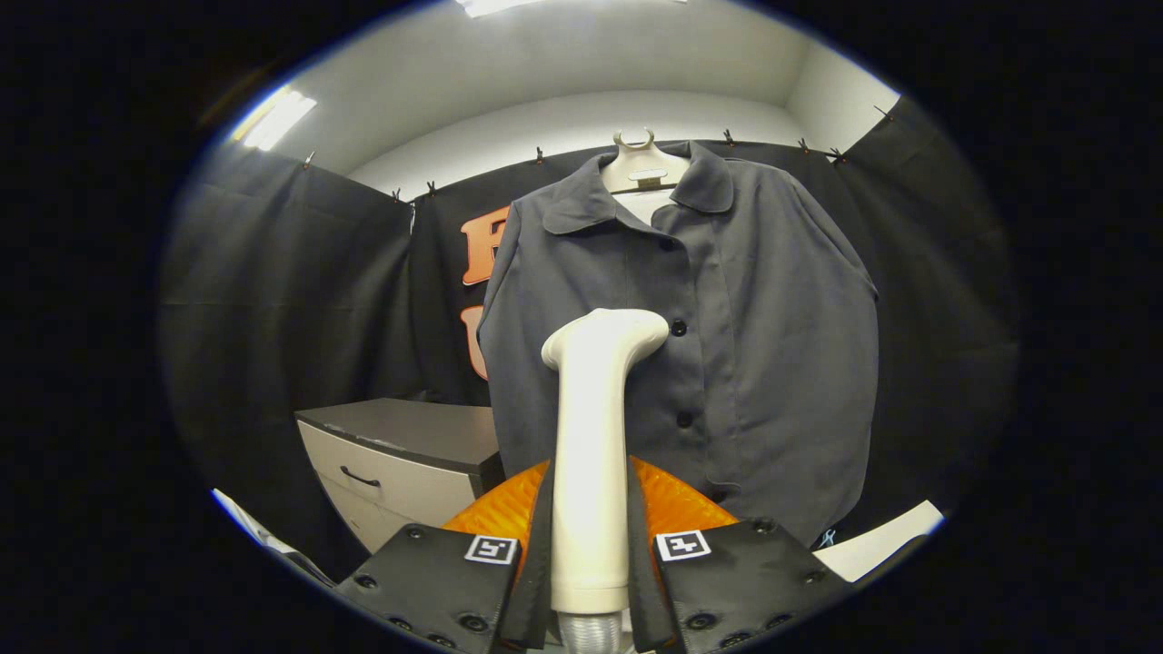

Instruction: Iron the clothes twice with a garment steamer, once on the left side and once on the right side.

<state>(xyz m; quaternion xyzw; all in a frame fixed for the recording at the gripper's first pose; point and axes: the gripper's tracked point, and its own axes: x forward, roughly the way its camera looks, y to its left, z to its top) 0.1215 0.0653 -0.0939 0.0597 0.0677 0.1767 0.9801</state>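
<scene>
A dark grey buttoned shirt [754, 345] hangs on a pale hanger [641, 168] in front of the black cloth wall. A white garment steamer [591, 427] stands upright between my fingers, its handle pressed from both sides, its ribbed hose end showing at the bottom. The steamer's head [607, 334] bends to the right and sits over the shirt's left front panel, close to the button row; I cannot tell whether it touches the cloth. My gripper [589, 545] is shut on the steamer's handle.
A low cabinet with drawers [400, 463] stands left of the shirt, below its hem level. A white surface edge [886, 540] shows at the lower right. Black cloth walls close in behind and on both sides.
</scene>
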